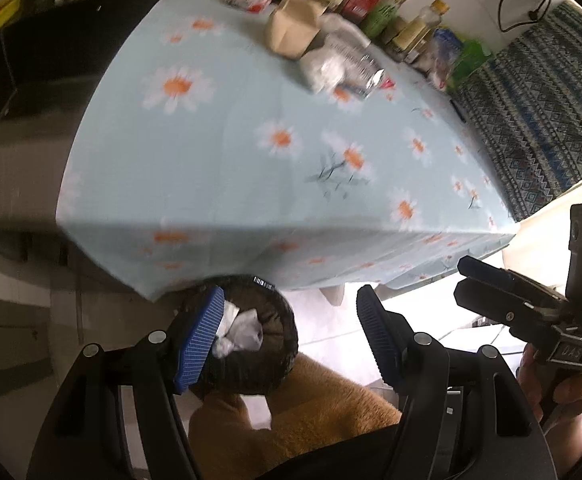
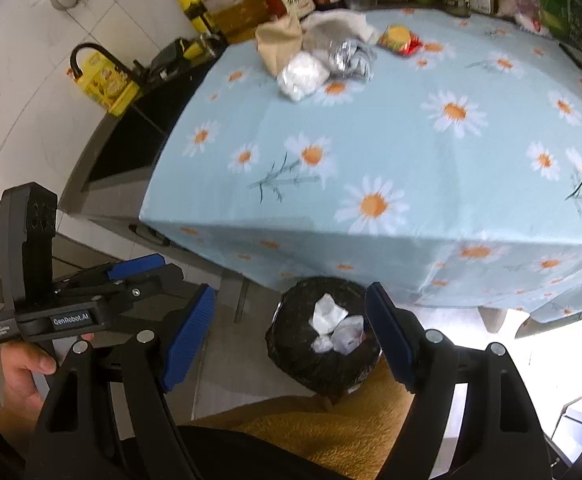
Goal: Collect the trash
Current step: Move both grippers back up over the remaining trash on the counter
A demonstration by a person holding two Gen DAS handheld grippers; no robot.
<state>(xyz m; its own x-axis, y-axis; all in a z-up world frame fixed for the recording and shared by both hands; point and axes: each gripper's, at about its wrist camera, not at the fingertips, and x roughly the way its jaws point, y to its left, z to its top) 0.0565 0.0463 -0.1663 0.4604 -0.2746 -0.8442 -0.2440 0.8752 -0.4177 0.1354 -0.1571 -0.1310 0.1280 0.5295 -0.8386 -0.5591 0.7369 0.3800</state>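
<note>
Trash [image 2: 323,62] piled at far side of tabletop [image 2: 371,140]: tissue wad, crinkly bottle. Probably light, soft, crushable; pinch mid-body. Left tongs [image 1: 287,336] and right tongs [image 2: 291,336] both gape, empty, above bin [image 2: 291,352].

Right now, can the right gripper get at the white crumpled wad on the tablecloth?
Probably yes. The right gripper is open and empty, and the bare tablecloth lies between it and the white wad. Only the brown paper bag and foil wrapper crowd the wad's far side.
</note>
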